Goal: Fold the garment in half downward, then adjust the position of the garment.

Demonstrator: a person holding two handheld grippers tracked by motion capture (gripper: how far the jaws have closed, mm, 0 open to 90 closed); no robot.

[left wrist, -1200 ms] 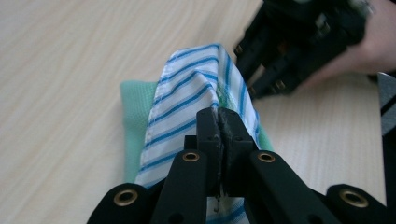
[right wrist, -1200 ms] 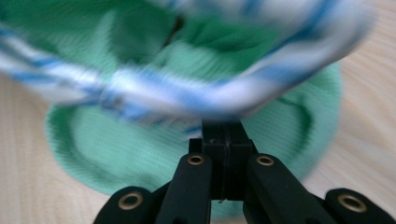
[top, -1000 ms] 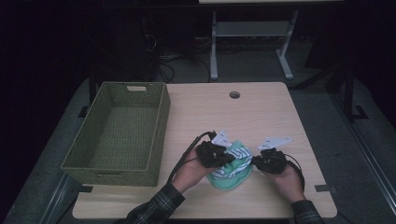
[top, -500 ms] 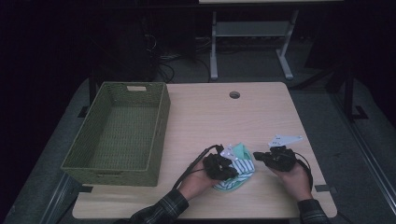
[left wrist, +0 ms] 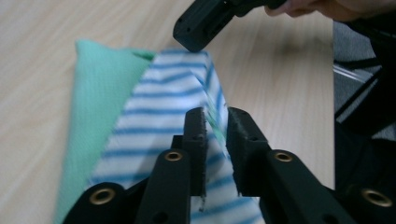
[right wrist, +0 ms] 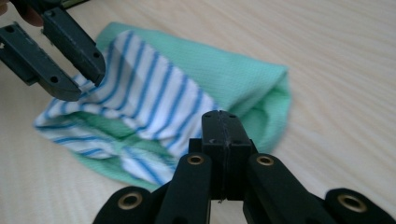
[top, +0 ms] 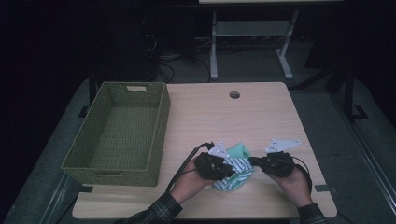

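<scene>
No legible text, label or number anywhere (dim scene)

Both forearms come in from the near edge, hands low and close together. Left gripper (top: 229, 168) points toward the right one; jaws have just been opening, now a narrow gap w/ a fold of cloth (left wrist: 154, 116) between the pads, prob. no longer pinched. Right gripper (top: 254, 161) faces it, jaws pressed together, tips at the cloth's edge.
</scene>
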